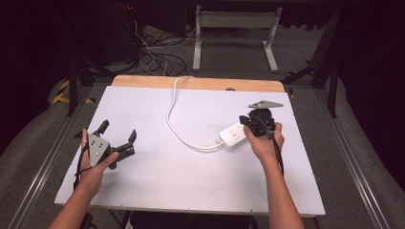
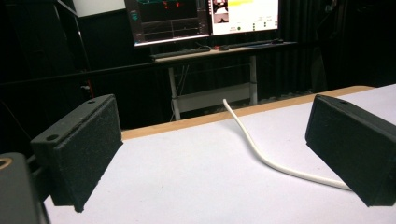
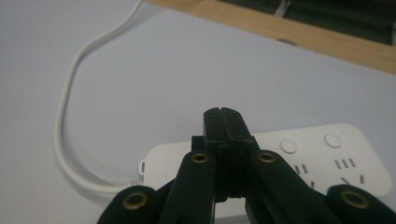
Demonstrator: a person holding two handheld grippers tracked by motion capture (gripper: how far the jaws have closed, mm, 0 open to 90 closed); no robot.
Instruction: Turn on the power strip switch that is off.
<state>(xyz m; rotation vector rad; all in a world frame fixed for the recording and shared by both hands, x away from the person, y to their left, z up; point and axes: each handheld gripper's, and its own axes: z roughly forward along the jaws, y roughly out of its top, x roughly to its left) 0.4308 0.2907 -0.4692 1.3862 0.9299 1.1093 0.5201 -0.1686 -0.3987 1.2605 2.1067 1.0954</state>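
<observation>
A white power strip (image 1: 233, 135) lies flat on the white table (image 1: 191, 181), right of centre. Its white cable (image 1: 171, 110) curves off over the far edge. My right gripper (image 1: 245, 122) hovers just over the strip's near end, jaws pressed together with nothing between them. In the right gripper view the shut gripper (image 3: 223, 123) hangs above the power strip (image 3: 327, 154), whose round buttons and sockets show to the right. My left gripper (image 1: 117, 131) rests at the table's left side, open and empty. The left gripper view shows the open gripper (image 2: 215, 149) and the cable (image 2: 261, 156) running between its pads.
A wooden strip (image 1: 196, 83) borders the table's far edge. Beyond it stand a grey desk frame (image 1: 234, 28) and a tangle of dark cables (image 1: 157, 59) on the floor. A desk with monitors (image 2: 205, 18) stands farther off.
</observation>
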